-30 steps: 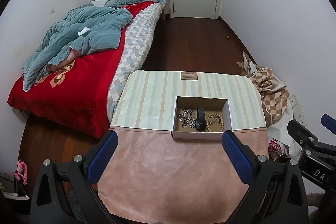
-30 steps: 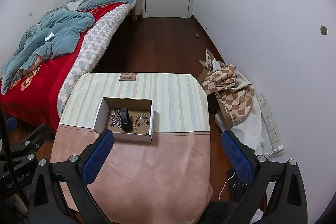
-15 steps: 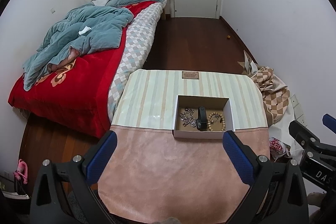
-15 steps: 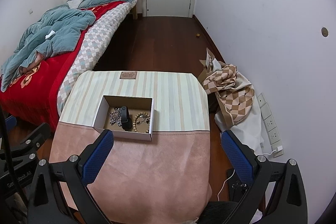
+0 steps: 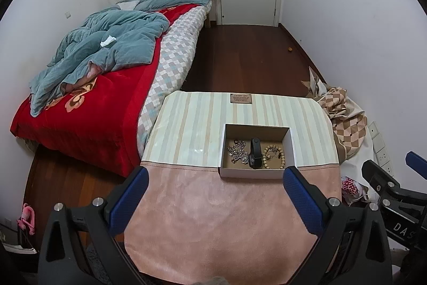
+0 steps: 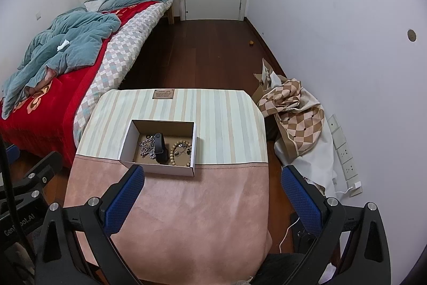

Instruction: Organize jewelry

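My left gripper (image 5: 214, 192) hangs above the pink near half of the table (image 5: 213, 218), its blue fingers (image 5: 128, 195) spread wide with nothing between them. Just past them sits an open cardboard box (image 5: 257, 174) holding a silver chain (image 5: 237, 152), a black wristband (image 5: 254, 155) and a bead bracelet (image 5: 273, 158). My right gripper (image 5: 415, 162) shows at the right edge.
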Available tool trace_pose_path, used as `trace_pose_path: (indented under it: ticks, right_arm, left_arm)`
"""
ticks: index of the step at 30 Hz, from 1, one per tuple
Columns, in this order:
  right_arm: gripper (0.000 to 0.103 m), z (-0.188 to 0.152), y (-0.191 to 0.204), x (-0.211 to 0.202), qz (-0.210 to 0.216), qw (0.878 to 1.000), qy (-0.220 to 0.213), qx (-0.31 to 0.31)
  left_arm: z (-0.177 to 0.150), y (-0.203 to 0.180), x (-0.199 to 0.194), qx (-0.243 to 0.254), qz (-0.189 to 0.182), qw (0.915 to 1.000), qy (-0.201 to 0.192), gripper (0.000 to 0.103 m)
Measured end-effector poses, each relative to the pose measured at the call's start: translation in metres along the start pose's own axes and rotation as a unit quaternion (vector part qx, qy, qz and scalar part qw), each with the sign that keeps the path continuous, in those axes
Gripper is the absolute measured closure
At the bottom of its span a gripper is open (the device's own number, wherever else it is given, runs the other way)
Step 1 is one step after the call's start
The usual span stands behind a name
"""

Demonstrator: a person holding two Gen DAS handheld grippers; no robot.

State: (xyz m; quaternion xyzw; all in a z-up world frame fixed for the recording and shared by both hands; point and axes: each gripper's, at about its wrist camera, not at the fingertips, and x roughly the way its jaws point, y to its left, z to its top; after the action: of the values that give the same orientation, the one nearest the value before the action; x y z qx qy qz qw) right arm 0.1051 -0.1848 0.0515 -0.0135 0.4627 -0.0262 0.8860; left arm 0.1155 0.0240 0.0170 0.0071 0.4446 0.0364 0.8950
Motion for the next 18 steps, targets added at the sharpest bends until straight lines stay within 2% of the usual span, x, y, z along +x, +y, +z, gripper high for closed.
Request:
trace_pose_path:
  ticks: [18]
  right_arm:
    - [0.000,-0.0009,0.0018,-0.0059,0.001,1.000,-0.003,0.000]
  left_arm:
    - [-0.0005,0.0001,-0.0015,0.001,0.000,1.0000,-0.002,0.000]
